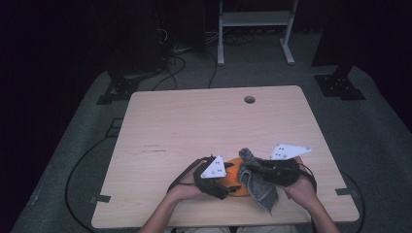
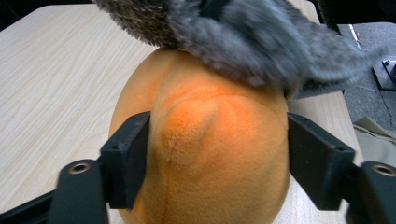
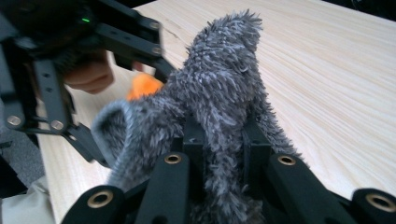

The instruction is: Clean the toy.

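Observation:
A round orange plush lies near the table's front edge, seen in the high view as orange plush. My left gripper has both black pads pressed into its sides, so it is shut on it; from above, the left gripper points right. A shaggy grey cloth is draped over the far side of the plush, and hangs as grey cloth toward the table's front edge. My right gripper is shut on a fold of that cloth, and the right gripper reaches in from the right.
The light wooden table has a small round hole near its far edge. Black cables run across the grey floor, and a white stand is behind the table. Two black floor stands flank the far corners.

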Demonstrator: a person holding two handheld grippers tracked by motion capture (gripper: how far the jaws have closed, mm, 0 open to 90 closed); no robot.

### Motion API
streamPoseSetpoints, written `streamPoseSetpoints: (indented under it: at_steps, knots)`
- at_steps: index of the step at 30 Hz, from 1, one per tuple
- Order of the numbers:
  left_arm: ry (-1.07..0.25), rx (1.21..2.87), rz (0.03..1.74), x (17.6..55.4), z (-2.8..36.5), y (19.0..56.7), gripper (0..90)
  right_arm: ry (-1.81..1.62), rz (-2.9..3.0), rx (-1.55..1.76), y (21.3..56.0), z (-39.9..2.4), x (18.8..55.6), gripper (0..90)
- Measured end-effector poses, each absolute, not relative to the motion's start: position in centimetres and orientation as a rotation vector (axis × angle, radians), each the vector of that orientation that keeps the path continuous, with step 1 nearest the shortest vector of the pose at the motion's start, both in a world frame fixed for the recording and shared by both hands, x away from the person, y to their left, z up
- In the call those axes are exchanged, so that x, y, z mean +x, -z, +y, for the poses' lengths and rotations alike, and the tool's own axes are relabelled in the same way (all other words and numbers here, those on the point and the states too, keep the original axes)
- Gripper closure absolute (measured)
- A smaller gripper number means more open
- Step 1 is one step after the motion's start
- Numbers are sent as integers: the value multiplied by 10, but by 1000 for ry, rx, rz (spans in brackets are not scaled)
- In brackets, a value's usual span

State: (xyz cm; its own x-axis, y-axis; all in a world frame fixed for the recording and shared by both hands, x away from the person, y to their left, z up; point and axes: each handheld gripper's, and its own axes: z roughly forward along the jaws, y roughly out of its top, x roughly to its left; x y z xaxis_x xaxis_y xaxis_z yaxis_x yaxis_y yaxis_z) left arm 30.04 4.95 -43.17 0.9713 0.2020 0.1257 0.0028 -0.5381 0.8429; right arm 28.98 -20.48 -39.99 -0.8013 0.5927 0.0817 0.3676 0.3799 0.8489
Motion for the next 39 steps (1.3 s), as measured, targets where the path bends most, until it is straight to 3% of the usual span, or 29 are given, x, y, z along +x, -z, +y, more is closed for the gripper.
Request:
streamPoseSetpoints:
  at_steps: [6,10,16,27,31,39]
  knots:
    - [-248,2122,143,303,56,432,289,-1355,2384,985,416,-226,300,756]
    - [-238,2112,203,307,52,433,176,-1344,2376,1006,418,-227,300,761]
    - [-234,2122,158,304,58,436,293,-1378,2384,1029,422,-230,303,759]
    - [-211,2134,115,305,63,437,302,-1492,2371,1021,414,-236,303,757]
    - [-207,2110,200,309,61,434,198,-1401,2394,1068,429,-235,308,758]
    - [-205,2105,183,309,65,438,270,-1237,2391,1137,435,-247,311,757]
